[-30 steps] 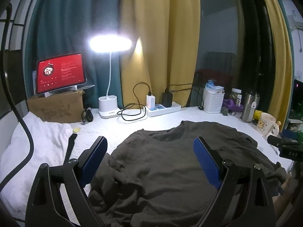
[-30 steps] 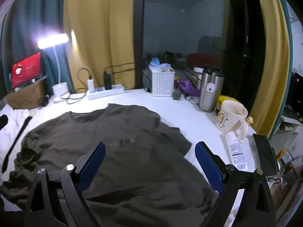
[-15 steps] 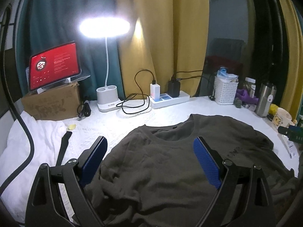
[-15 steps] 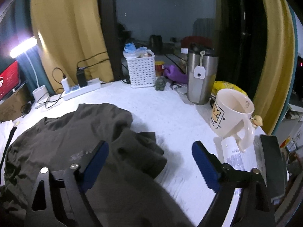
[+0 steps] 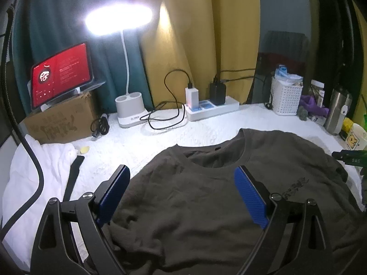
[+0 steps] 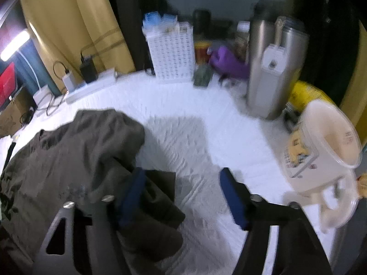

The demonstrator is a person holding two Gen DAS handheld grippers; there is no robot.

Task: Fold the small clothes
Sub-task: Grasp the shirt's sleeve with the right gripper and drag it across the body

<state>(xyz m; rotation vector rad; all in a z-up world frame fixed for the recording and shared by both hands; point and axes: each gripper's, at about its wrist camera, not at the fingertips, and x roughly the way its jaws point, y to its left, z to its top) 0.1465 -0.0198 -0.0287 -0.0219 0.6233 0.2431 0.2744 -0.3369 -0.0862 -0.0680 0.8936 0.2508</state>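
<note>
A dark olive T-shirt [image 5: 206, 206] lies face up on the white table cover, its collar [image 5: 215, 158] toward the back. My left gripper [image 5: 181, 178] hovers open over the chest just below the collar, with nothing between its blue pads. In the right wrist view the shirt [image 6: 75, 151] fills the left side and its crumpled right sleeve [image 6: 158, 197] reaches under my right gripper [image 6: 181, 181]. Its jaws are closing. The sleeve's edge lies between them beside the left pad [image 6: 134, 188], while the right pad [image 6: 229, 190] stands over bare cover and neither pad presses the cloth.
A lit desk lamp [image 5: 119, 18], a red-screened tablet [image 5: 60, 73] on a cardboard box [image 5: 59, 121] and a power strip [image 5: 211, 110] line the back. A white basket [image 6: 169, 50], steel flask [image 6: 273, 68] and cream mug [image 6: 321, 146] crowd the right. White cloth [image 5: 34, 174] lies left.
My left gripper moved in toward the collar. My right gripper swung right and down from the shirt's middle to its right sleeve, and its jaws narrowed.
</note>
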